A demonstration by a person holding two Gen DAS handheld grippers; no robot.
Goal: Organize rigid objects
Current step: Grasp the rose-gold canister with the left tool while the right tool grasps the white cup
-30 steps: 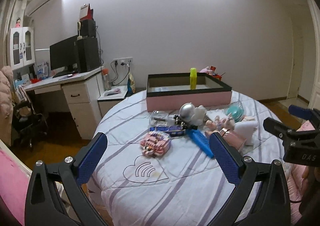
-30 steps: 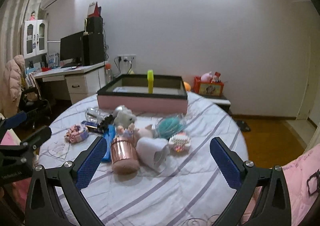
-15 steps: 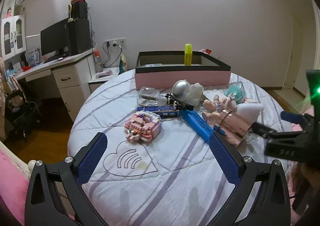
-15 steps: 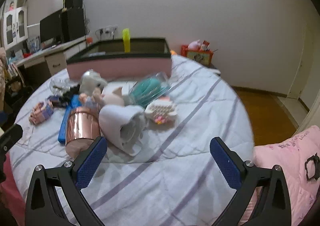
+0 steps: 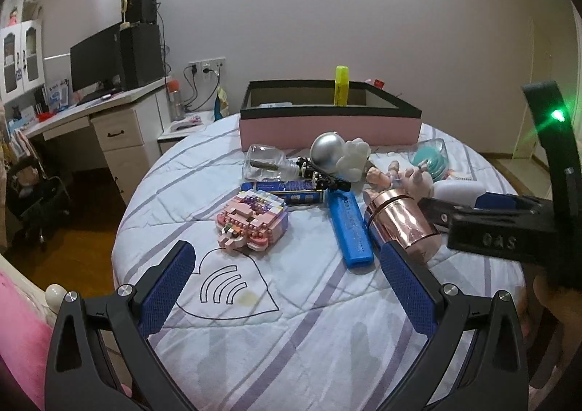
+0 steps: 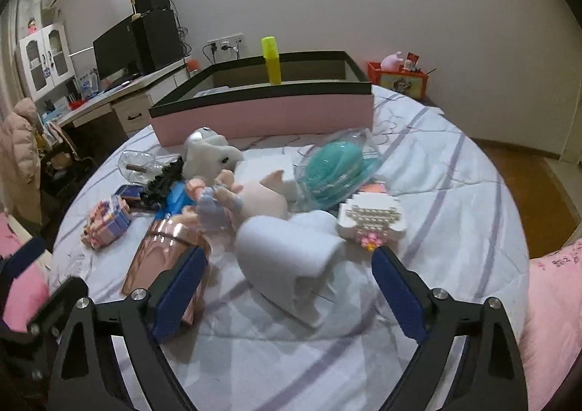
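Hovering wide open at lower frame: right hand-held gripper (image 6: 285,292), left hand-held gripper (image 5: 289,287); risks nudging rose-gold cup (image 6: 165,260) rolling.

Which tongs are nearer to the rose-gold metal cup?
Right. The right tongs have one finger overlapping the rose-gold cup. The left tongs are a little short of it, cup by their right finger.

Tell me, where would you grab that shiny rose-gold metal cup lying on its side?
Grip the shiny rose-gold metal cup across its round body, coming down from above. It lies on its side, so the curved flanks are exposed. The long blue plastic case lies close on one side, so clearance looks tight.
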